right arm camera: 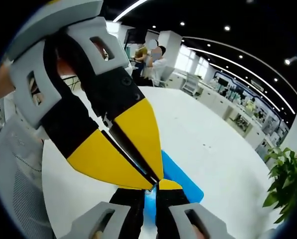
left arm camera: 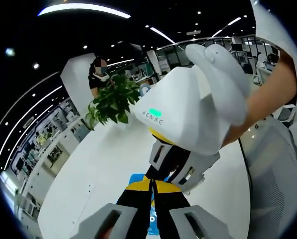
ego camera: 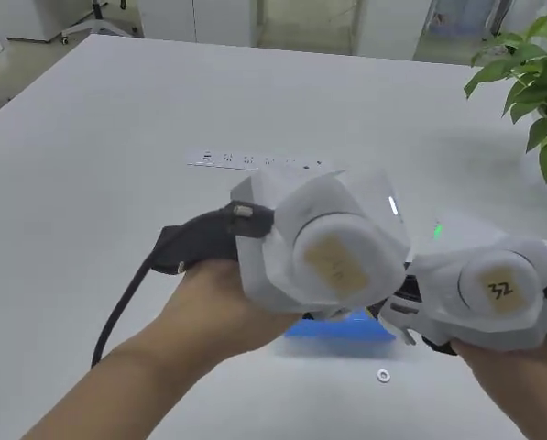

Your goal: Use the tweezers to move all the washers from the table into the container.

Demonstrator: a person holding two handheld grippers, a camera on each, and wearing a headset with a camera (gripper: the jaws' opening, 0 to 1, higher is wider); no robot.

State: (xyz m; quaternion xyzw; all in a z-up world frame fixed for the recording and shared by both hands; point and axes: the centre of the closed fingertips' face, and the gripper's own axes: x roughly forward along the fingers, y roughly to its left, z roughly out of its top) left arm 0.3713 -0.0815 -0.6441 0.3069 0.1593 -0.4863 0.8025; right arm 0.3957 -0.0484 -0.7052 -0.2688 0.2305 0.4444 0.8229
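Head view: both grippers held close together over blue container [ego camera: 346,335] on white table [ego camera: 255,82]. One washer [ego camera: 384,375] lies on table just beside container. Right gripper view: L gripper [right arm camera: 152,183] jaws pressed flat together, tip meeting R gripper [right arm camera: 153,198]. R jaws show thin slit, tips hidden, so can't tell grip.

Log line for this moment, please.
left gripper shut | right gripper state unclear | both above blue container | washer on table
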